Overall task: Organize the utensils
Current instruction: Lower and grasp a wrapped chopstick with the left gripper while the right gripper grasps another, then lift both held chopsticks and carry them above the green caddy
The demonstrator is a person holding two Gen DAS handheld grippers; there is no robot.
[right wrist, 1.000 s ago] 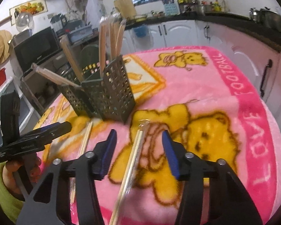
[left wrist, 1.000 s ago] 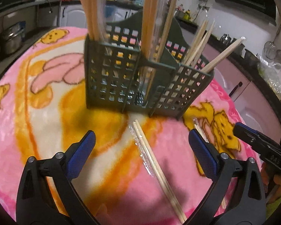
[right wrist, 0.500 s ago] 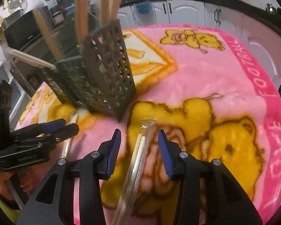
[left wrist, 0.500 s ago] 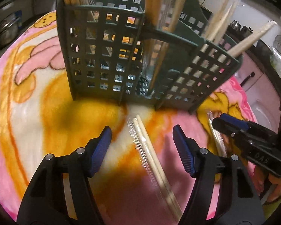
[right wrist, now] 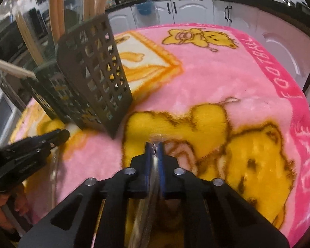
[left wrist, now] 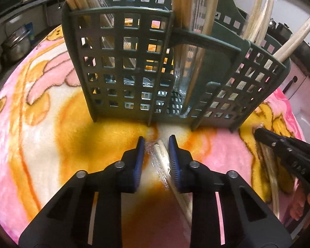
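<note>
Kitchen setting: dark worktops and white cabinets (right wrist: 188,8) run behind a table covered by a fluffy pink blanket with yellow bear prints (right wrist: 227,76).

Dark green plastic lattice utensil caddy (left wrist: 122,66) stands upright on the blanket, toward the far side from my left camera. It has several compartments, and plastic-wrapped wooden chopstick pairs stand in them, leaning at different angles.

My left gripper (left wrist: 156,144): jaws have just been closing and are now narrow. 1 clear-wrapped pair of pale wooden chopsticks (left wrist: 162,159) lies flat on the blanket between the blue pads (left wrist: 138,155), just in front of the caddy's near wall. Right pad looks against the wrapper. A sliver of gap shows on the left pad side, so I can't call it a firm clamp.

My right gripper (right wrist: 154,144): jaws have just been closing and now pinch a 2nd clear-wrapped chopstick pair (right wrist: 153,163). Wrapper tip pokes out past the pad tips, and the sticks run back under the gripper body. This pair lies on the yellow bear print, just beside the caddy's right corner.

Each gripper shows in the other's camera, both low over the blanket, near each other but apart.
</note>
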